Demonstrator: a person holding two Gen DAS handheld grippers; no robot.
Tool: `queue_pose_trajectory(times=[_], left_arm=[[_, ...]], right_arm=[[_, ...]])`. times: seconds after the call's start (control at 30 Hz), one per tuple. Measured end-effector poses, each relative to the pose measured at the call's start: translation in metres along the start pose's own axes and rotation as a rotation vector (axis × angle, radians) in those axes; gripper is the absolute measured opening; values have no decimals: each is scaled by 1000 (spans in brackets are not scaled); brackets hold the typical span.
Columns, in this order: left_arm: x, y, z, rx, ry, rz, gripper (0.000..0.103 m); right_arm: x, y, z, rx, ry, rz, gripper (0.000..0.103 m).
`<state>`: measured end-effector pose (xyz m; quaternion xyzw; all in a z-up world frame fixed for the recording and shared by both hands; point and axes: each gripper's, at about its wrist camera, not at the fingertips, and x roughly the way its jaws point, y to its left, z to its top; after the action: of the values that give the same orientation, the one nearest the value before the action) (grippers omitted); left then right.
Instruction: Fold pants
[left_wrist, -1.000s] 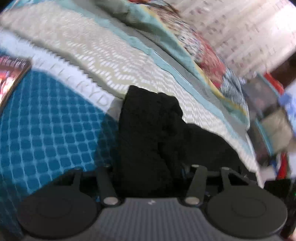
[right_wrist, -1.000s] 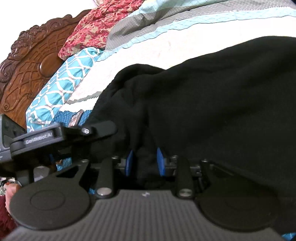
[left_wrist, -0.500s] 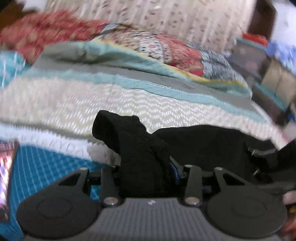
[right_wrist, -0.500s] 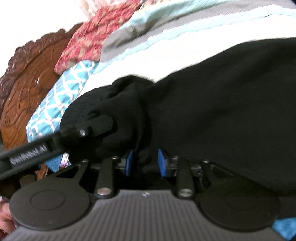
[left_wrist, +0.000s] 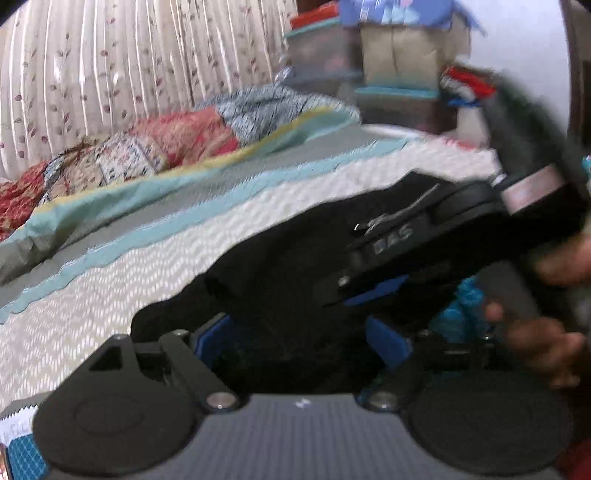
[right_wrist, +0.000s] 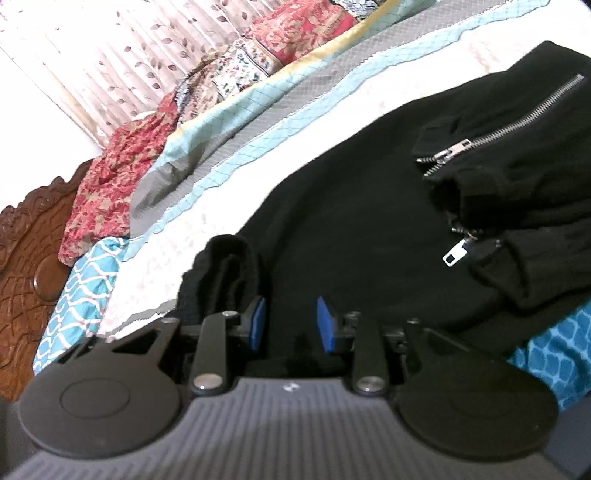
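The black pants (right_wrist: 354, 218) lie on the bed, folded over on themselves, with silver zippers (right_wrist: 509, 129) showing at the right end. My right gripper (right_wrist: 290, 323) has its blue pads apart and only a little black cloth low between them; a rolled cuff (right_wrist: 225, 266) sits just left of it. My left gripper (left_wrist: 299, 343) has its blue pads wide apart around a bunch of black pants cloth (left_wrist: 280, 280). The right gripper's body (left_wrist: 424, 236) and a hand (left_wrist: 543, 339) cross the left wrist view at the right.
The bed has a white and teal patterned cover (left_wrist: 147, 258), a crumpled red floral quilt (right_wrist: 122, 173) at the back and a carved wooden headboard (right_wrist: 26, 266). A curtain (left_wrist: 110, 62) hangs behind. Stacked boxes (left_wrist: 399, 66) stand past the bed's far end.
Both grippers carried the pants' leg end over toward the zippered waist end. The right gripper's pads have opened from a close pinch. The left gripper's pads have spread wider.
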<state>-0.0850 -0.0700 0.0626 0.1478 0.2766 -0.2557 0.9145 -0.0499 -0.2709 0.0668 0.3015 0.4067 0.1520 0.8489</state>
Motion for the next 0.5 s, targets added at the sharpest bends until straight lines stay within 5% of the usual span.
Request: queue_pose_trajectory(times=[0.1, 0.2, 0.27, 0.37, 0.47, 0.5], left_arm=[[-23, 27, -5, -126, -30, -6, 83], [-38, 69, -17, -332, -14, 50, 83], [-43, 99, -30, -483, 9, 87, 83], [-50, 140, -53, -693, 31, 137, 80], [-55, 158, -63, -767, 25, 152, 80], [-56, 158, -63, -768, 23, 153, 80]], right_arm=[[3, 2, 0, -9, 7, 38, 43], [11, 6, 1, 1, 19, 76, 72], [19, 16, 3, -5, 37, 86, 78], [38, 36, 1, -48, 100, 109, 79], [57, 53, -7, -104, 168, 121, 76], [65, 59, -11, -135, 193, 100, 51]])
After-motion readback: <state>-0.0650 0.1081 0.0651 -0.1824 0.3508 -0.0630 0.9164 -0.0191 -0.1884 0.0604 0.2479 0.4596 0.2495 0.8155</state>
